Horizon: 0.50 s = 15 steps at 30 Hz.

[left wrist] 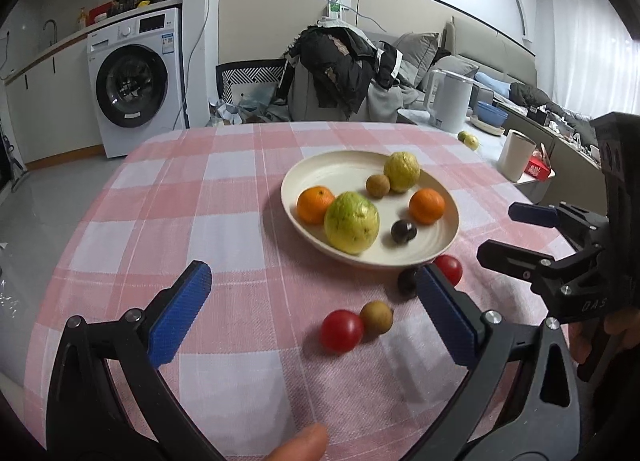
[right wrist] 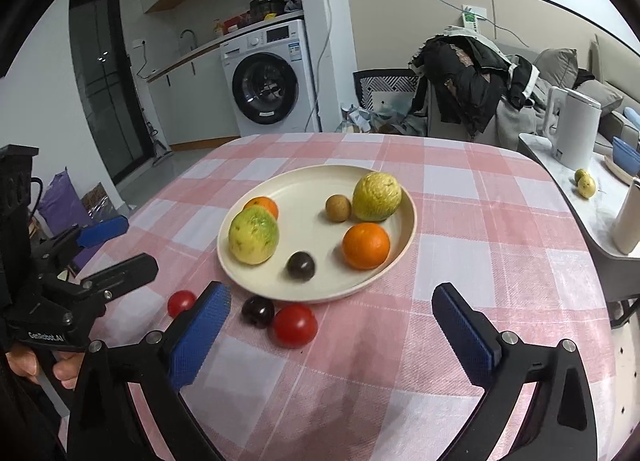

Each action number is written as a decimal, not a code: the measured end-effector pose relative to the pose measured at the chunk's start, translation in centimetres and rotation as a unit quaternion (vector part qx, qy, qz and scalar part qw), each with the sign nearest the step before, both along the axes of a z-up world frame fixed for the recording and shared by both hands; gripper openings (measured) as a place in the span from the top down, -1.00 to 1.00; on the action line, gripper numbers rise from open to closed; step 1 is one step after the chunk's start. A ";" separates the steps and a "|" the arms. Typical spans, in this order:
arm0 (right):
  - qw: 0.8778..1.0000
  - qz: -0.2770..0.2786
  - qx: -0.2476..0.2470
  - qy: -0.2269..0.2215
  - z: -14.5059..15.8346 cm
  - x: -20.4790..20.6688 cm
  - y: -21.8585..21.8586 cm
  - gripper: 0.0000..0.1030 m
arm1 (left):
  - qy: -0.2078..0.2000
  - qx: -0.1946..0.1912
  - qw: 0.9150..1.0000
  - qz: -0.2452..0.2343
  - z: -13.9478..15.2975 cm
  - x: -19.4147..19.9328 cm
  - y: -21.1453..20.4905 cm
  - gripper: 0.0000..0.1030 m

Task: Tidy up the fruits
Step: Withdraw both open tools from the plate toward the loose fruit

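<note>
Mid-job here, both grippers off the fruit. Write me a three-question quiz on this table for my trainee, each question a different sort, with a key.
1. How many fruits lie in the round cream plate?
2. True or false: the left gripper is shut on the red tomato nearest it.
3. Which lies outside the plate, on the pink checked tablecloth? A) the dark plum by the rim B) the orange nearest the right gripper C) the big yellow-green guava at the far rim

Key: 1. Six. 2. False; both the left and the right gripper stand open and empty. 3. A.
</note>
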State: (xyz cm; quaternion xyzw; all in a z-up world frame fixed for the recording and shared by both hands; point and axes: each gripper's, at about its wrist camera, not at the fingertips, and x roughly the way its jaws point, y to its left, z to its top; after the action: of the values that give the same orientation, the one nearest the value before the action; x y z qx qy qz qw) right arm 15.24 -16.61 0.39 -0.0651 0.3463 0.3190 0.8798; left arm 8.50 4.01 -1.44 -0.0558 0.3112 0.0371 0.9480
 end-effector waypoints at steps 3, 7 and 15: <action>1.000 0.003 -0.008 0.002 -0.5 -0.1 0.1 -1.00 | 0.004 0.005 1.000 0.001 -0.5 0.2 0.1 -0.98; 1.000 0.007 -0.014 0.003 -0.8 -0.2 0.4 -1.00 | 0.006 0.004 1.000 0.000 -1.1 0.3 0.3 -0.98; 1.000 0.014 -0.026 0.005 -1.3 -0.4 1.0 -1.00 | 0.011 -0.004 1.000 0.001 -1.4 0.7 0.7 -0.98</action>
State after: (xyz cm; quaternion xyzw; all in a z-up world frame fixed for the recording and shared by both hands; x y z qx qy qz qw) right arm 14.80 -15.65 -0.94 -0.0907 0.3582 0.3221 0.8716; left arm 9.24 4.66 -2.85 -0.0598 0.3214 0.0375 0.9443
